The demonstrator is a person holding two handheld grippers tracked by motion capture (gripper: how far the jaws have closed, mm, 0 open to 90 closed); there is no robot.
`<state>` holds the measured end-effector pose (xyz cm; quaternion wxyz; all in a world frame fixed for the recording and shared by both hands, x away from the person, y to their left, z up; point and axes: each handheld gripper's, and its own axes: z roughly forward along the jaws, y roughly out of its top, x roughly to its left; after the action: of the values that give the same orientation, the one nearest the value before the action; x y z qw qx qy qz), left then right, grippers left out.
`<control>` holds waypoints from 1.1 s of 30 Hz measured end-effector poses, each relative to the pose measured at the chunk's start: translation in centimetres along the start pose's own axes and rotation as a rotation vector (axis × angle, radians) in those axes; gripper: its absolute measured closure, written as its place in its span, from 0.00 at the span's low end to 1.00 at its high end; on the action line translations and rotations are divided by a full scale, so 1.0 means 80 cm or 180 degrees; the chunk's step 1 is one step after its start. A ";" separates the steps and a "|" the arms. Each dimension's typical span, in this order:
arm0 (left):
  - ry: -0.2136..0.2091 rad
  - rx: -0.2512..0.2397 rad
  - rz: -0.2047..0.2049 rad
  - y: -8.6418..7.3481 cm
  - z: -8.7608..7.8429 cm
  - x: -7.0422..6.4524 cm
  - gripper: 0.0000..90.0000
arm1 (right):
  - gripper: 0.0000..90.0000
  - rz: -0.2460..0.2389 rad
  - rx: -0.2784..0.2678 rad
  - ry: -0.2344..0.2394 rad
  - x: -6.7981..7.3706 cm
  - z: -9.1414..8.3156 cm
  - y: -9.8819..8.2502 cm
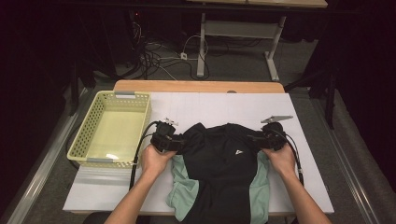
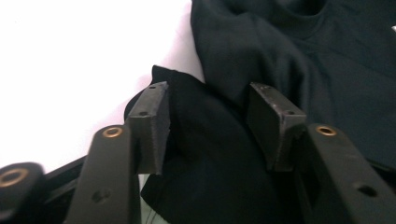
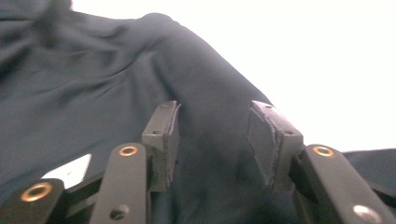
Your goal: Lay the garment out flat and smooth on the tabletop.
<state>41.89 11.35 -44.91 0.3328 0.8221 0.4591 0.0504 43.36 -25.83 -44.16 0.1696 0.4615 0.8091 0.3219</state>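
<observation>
Black shirt (image 1: 219, 163) with mint-green side panels lies flat on white table (image 1: 308, 186), hem at near edge, collar away from person. Left gripper (image 1: 180, 144) at left shoulder, jaws half open, fabric fold between pads (image 2: 156, 126), not pinched. Right gripper (image 1: 254, 138) at right shoulder, jaws half open, cloth between, loose. Likely folding step: let both shoulders drop evenly, lift clear without snagging cloth. Pale yellow basket (image 1: 93, 133) further left on table, nothing inside.
</observation>
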 end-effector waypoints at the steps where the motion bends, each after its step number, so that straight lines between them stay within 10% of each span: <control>1: -0.0005 0.0031 -0.0013 0.000 0.003 0.001 0.51 | 0.58 -0.0011 0.0025 -0.0050 -0.002 0.006 0.004; 9: 0.0056 0.0174 0.0027 -0.001 0.016 0.000 0.49 | 0.56 0.0032 0.0326 -0.0155 -0.009 0.040 0.011; 13: 0.0036 0.0184 0.0042 -0.002 0.021 -0.001 0.51 | 0.97 -0.0121 0.0391 -0.0121 -0.006 0.034 0.010; 15: -0.0008 0.0208 0.0040 -0.002 0.022 -0.001 0.52 | 1.00 -0.0136 0.0425 -0.0121 -0.008 0.029 0.008; 24: 0.0024 0.0260 0.0046 -0.001 0.021 0.000 0.64 | 1.00 0.0119 0.0318 -0.0370 -0.048 -0.001 -0.008; 28: -0.0005 0.0364 0.0091 0.000 0.019 0.000 0.90 | 0.86 0.0143 0.0296 -0.0331 -0.045 -0.001 -0.017; 33: 0.0109 0.0185 0.0146 0.013 0.003 -0.005 0.93 | 0.78 0.0122 0.0190 -0.0224 -0.033 -0.009 -0.024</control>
<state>42.49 10.53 -44.35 0.2996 0.8408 0.4470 0.0588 43.05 -29.08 -44.99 0.1780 0.4928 0.8029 0.2844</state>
